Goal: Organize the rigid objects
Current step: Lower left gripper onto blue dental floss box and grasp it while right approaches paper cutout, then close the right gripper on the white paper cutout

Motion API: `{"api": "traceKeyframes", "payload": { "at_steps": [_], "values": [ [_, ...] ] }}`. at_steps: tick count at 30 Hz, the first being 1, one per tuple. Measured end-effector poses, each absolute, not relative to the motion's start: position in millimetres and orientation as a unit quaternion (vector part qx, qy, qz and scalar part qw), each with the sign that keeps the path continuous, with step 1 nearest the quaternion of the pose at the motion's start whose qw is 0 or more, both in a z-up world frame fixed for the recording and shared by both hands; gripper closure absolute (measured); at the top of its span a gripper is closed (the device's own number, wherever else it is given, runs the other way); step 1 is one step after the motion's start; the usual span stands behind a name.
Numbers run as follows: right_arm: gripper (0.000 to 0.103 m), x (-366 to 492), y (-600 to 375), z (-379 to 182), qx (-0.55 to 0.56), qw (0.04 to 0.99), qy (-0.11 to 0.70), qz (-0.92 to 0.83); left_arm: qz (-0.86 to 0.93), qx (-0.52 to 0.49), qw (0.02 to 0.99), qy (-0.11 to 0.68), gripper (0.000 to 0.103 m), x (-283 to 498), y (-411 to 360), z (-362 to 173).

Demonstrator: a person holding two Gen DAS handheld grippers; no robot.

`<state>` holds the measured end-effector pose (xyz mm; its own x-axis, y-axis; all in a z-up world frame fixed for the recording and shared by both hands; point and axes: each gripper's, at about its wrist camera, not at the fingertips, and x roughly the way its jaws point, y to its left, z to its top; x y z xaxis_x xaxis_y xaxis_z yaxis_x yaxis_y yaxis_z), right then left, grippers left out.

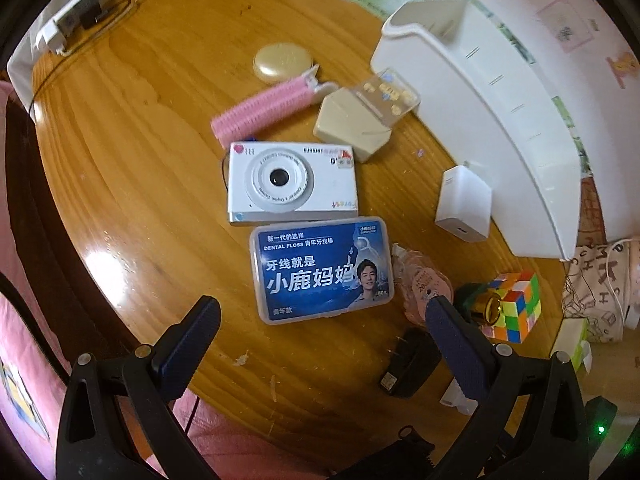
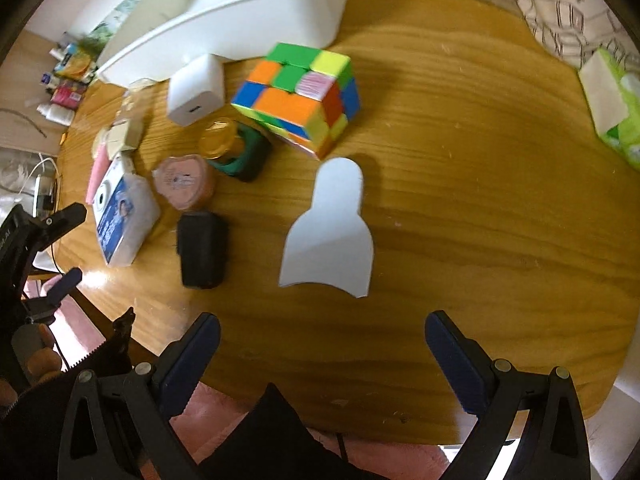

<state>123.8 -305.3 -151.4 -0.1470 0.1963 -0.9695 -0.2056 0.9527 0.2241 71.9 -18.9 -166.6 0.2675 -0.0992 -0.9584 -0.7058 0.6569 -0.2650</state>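
- Left wrist view: left gripper (image 1: 322,326), jaws spread wide, holding nothing, poised over the wooden table (image 1: 132,128).
- Item, 12 o'clock, partly between the fingertips: dental floss box (image 1: 322,270), flat, label up.
- Item, 12 o'clock beyond it: white camera (image 1: 292,182), lens up, its near edge touching or just clear of the box; cannot tell which.
- Items, 12 o'clock, farther: pink hair roller (image 1: 262,110), beige case (image 1: 352,124), gold compact (image 1: 283,61).
- Items, 2 to 3 o'clock: white charger (image 1: 464,204), puzzle cube (image 1: 514,306), black adapter (image 1: 410,362) near the right finger.
- Receptacle, 1 to 2 o'clock: white bin (image 1: 500,104), well apart from the box.
- Right wrist view: right gripper (image 2: 322,346), jaws equally wide, empty; white card cutout (image 2: 330,232) at 12 o'clock on bare wood.
- Risk: judged that the floss box's smooth lid and low profile invite slipping if gripped shallowly.
- Risk: closing on the box may nudge the camera, since they lie so close.
- Risk: the right finger could catch the pink packet (image 1: 420,286) beside the box.
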Motion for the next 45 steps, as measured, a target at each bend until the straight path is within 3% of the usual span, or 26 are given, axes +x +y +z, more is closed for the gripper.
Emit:
{"api": "traceKeyframes", "payload": {
  "at_steps": [11,14,20,23,28,40,45],
  "values": [
    [0.001,152,-318,-182,0.011,0.603,0.786,0.131,0.235,-0.376,0.668,0.598,0.001,92,-11,-191],
    [0.007,156,-321,-187,0.01,0.596,0.792,0.131,0.241,-0.378,0.661,0.602,0.001,96,-8,-196],
    [0.009,164,-324,-194,0.002,0.589,0.799,0.124,0.247,-0.386,0.649,0.607,0.001,105,-2,-201],
    [0.015,170,-326,-197,-0.005,0.584,0.803,0.122,0.25,-0.387,0.641,0.614,0.001,108,2,-204],
    [0.015,175,-327,-195,-0.007,0.583,0.803,0.124,0.247,-0.387,0.628,0.628,0.008,115,-1,-212],
    [0.023,171,-308,-186,-0.005,0.589,0.798,0.129,0.243,-0.39,0.624,0.632,0.008,125,0,-218],
    [0.034,174,-305,-178,-0.001,0.593,0.793,0.14,0.243,-0.387,0.626,0.632,0.008,122,1,-216]
  ]
}}
